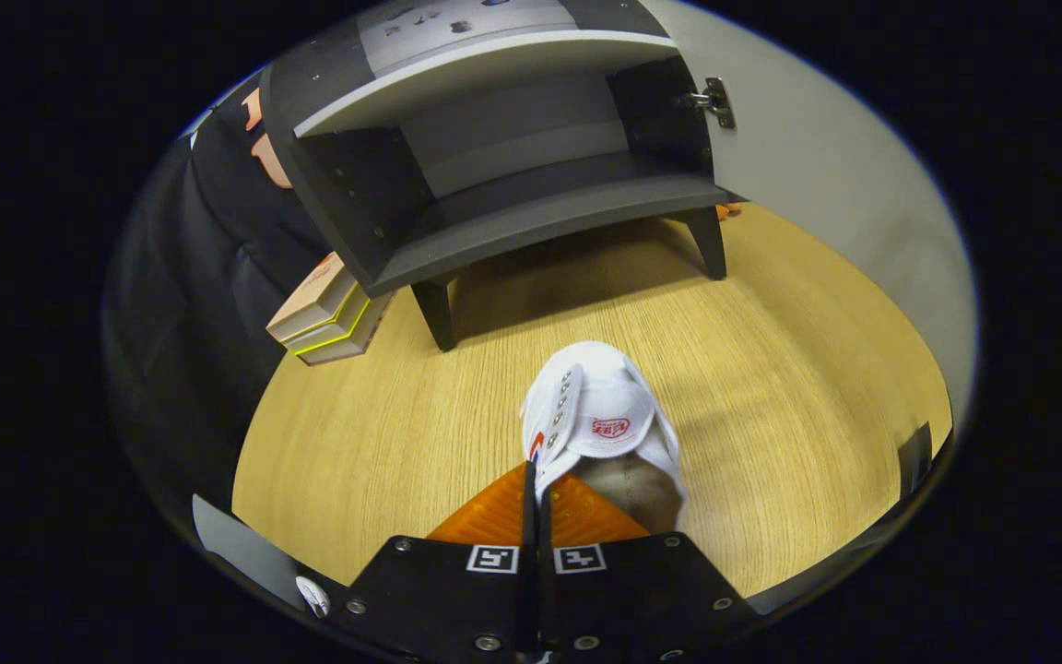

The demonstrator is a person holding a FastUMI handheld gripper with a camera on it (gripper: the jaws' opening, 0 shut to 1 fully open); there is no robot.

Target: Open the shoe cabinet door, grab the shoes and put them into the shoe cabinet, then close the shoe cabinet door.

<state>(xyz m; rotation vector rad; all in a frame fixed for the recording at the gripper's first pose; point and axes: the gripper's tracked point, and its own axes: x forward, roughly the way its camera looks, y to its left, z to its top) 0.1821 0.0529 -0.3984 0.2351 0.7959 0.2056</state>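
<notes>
With the gripper [538,498] pinching only the white shoe's [600,420] collar edge between near-closed fingers above the floor [771,369], it's risking slipping or swinging; toe may be catching the open cabinet's [531,217] shelf lip.

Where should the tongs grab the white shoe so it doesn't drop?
Probably where they already pinch: the tongs are shut on the white shoe at its thin collar wall beside the opening, coming from the heel end. That edge is thin enough to fit between them; the toe is too wide.

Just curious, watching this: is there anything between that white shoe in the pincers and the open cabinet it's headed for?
Nothing visible. The gripper pinches the white shoe; beyond it lies bare wooden floor up to the open cabinet.
</notes>
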